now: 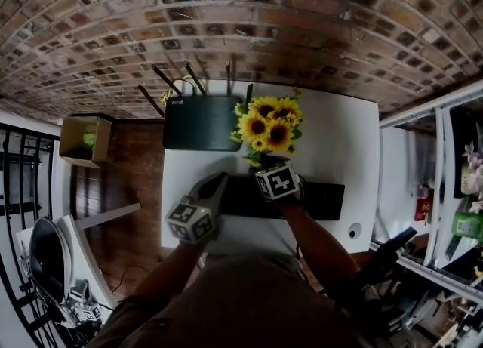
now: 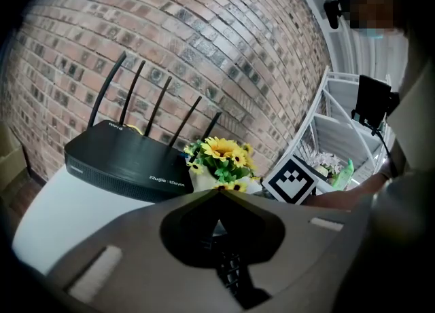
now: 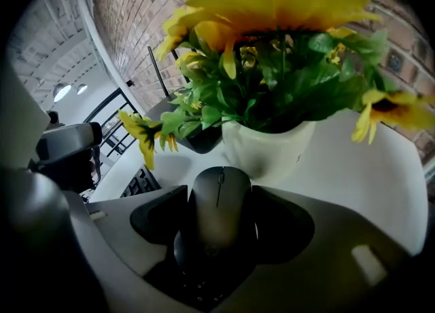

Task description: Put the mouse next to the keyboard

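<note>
Clamping the mouse (image 3: 217, 218) in the right gripper's (image 3: 219, 193) fingers, left gripper's (image 2: 217, 195) closed empty, I'm risking bumping the nearby flower pot (image 3: 266, 152) while placing it.

Closed, empty tongs (image 2: 219, 192) face router (image 2: 126, 167) and sunflowers (image 2: 221, 155).

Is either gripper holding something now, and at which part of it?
The right gripper holds the mouse by its two long sides, one finger on each side. The left gripper is shut and holds nothing.
</note>
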Demonstrator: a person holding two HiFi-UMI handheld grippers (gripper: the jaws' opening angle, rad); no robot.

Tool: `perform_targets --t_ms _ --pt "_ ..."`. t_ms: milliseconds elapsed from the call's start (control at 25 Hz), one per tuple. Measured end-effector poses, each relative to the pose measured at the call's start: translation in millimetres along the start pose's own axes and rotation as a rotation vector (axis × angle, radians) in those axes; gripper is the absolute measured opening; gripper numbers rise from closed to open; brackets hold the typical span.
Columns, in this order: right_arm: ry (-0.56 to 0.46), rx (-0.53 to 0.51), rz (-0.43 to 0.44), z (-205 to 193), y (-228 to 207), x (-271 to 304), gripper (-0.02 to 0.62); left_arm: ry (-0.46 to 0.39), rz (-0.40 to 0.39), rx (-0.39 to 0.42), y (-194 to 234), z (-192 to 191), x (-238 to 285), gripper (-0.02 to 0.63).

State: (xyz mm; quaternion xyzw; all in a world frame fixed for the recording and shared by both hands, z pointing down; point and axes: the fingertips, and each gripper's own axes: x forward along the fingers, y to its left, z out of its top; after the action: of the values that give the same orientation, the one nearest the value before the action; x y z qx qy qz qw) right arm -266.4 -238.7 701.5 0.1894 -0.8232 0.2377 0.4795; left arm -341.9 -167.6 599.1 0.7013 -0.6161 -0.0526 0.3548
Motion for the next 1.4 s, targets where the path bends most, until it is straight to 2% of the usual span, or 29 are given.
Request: perform_targets --t_ms 200,320,760,1120,1400 --pt "-0.039 -0.019 -0.024 6.3 0.4 -13.2 0.310 0.025 -0.008 0.024 -3.2 -2.0 -2.1 0.002" --pt "-0.081 -0.022 -0.026 8.0 4.1 -22.5 0.310 -0.005 -0.024 0.038 -10.5 5.6 -2.4 0.002" --pt "-0.255 -0.033 -0.112 11.3 16.1 -85.7 0.310 -0.024 -0.078 0.099 -35.2 12.4 -12.9 0.002" --pt "-0.417 -0.026 -0.188 23.1 29.0 -147.0 0.310 -0.066 -0.147 0.182 -60.7 29.8 -24.0 0.002" --pt "-0.467 -0.013 -0.228 10.0 42.4 -175.9 0.310 -0.062 -0.200 0.215 -84.8 21.4 -40.5 0.002"
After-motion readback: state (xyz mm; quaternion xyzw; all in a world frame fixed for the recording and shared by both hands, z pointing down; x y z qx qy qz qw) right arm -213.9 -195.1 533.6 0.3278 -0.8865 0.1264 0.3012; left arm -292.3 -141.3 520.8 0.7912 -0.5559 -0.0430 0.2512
